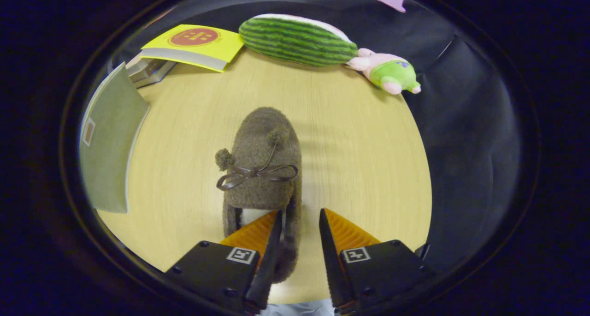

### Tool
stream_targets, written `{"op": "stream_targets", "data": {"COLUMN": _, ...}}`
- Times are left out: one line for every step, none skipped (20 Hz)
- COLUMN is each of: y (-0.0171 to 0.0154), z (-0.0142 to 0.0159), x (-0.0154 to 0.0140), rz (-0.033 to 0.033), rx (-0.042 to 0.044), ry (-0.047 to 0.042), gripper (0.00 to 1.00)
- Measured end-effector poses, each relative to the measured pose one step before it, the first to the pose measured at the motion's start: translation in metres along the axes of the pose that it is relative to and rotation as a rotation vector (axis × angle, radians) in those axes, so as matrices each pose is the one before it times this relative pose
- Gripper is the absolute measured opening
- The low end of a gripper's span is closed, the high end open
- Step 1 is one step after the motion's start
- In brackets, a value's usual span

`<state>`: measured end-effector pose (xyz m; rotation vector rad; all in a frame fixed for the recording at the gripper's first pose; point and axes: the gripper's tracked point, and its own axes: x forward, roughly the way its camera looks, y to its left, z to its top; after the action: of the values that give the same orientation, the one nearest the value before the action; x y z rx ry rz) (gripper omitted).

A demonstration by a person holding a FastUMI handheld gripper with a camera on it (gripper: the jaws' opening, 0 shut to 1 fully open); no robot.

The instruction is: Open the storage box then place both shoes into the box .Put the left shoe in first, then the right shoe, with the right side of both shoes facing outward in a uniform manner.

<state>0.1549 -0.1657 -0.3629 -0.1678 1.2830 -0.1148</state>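
The gripper (299, 219) stood narrowly open over the heel of the brown fuzzy shoe (262, 168) on the wooden table (359, 168), one finger inside the collar, one outside; the grasp looked in hand; closing on the collar seemingly came next.

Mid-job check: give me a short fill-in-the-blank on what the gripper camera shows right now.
1. The gripper is ____, one finger over the shoe's opening, the other beside its wall.
2. The brown shoe has a bow with two ____.
3. Beyond the shoe, the watermelon plush lies next to a ____ booklet.
4. The pink and green plush toy lies at the table's ____.

Missing: open; pom-poms; yellow; edge
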Motion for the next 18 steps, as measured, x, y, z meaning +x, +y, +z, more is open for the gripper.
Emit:
{"op": "stream_targets", "data": {"y": -0.00189, "z": 0.00004, "x": 0.00555, "rz": -0.00109, "rx": 0.00647, "ry": 0.00481, "gripper": 0.31}}
{"op": "stream_targets", "data": {"y": -0.00038, "z": 0.00191, "x": 0.00355, "rz": -0.00252, "rx": 0.0158, "ry": -0.00508, "gripper": 0.21}}
{"op": "stream_targets", "data": {"y": -0.0002, "z": 0.00095, "x": 0.00003, "rz": 0.01039, "rx": 0.01839, "ry": -0.00911, "gripper": 0.14}}
{"op": "stream_targets", "data": {"y": -0.0037, "z": 0.00069, "x": 0.0032, "rz": 0.01081, "rx": 0.02625, "ry": -0.00307, "gripper": 0.09}}
{"op": "stream_targets", "data": {"y": -0.00033, "z": -0.00104, "x": -0.00192, "rz": 0.02128, "rx": 0.03213, "ry": 0.0016, "gripper": 0.06}}
{"op": "stream_targets", "data": {"y": -0.0022, "z": -0.00029, "x": -0.00118, "rz": 0.02236, "rx": 0.03145, "ry": 0.00213, "gripper": 0.06}}
{"op": "stream_targets", "data": {"y": -0.00106, "z": -0.00214, "x": -0.00318, "rz": 0.03003, "rx": 0.03971, "ry": 0.01468, "gripper": 0.06}}
{"op": "stream_targets", "data": {"y": 0.00278, "z": -0.00382, "x": -0.00488, "rz": 0.03889, "rx": 0.05075, "ry": 0.01484, "gripper": 0.06}}
{"op": "stream_targets", "data": {"y": 0.00064, "z": -0.00234, "x": -0.00557, "rz": 0.03123, "rx": 0.03222, "ry": 0.01508, "gripper": 0.06}}
{"op": "stream_targets", "data": {"y": -0.00277, "z": 0.00093, "x": -0.00508, "rz": 0.01687, "rx": 0.01929, "ry": 0.00116, "gripper": 0.06}}
{"op": "stream_targets", "data": {"y": -0.0029, "z": 0.002, "x": -0.00606, "rz": 0.00572, "rx": 0.01551, "ry": -0.00387, "gripper": 0.06}}
{"op": "stream_targets", "data": {"y": -0.00022, "z": 0.00052, "x": -0.00791, "rz": 0.00499, "rx": 0.00471, "ry": -0.00519, "gripper": 0.06}}
{"op": "stream_targets", "data": {"y": 0.0001, "z": 0.0021, "x": -0.01039, "rz": 0.00432, "rx": 0.00559, "ry": -0.01055, "gripper": 0.06}}
{"op": "stream_targets", "data": {"y": 0.00267, "z": 0.00284, "x": -0.00961, "rz": 0.00817, "rx": 0.00166, "ry": -0.01404, "gripper": 0.06}}
{"op": "stream_targets", "data": {"y": 0.0048, "z": 0.00312, "x": -0.01071, "rz": 0.01301, "rx": -0.0034, "ry": -0.01547, "gripper": 0.06}}
{"op": "stream_targets", "data": {"y": 0.00546, "z": 0.00206, "x": -0.0106, "rz": 0.0129, "rx": -0.00272, "ry": -0.01379, "gripper": 0.06}}
{"op": "stream_targets", "data": {"y": 0.00764, "z": 0.00233, "x": -0.01088, "rz": 0.01124, "rx": -0.00304, "ry": -0.00992, "gripper": 0.06}}
{"op": "stream_targets", "data": {"y": 0.0081, "z": 0.00069, "x": -0.01073, "rz": 0.00903, "rx": -0.00408, "ry": -0.00734, "gripper": 0.06}}
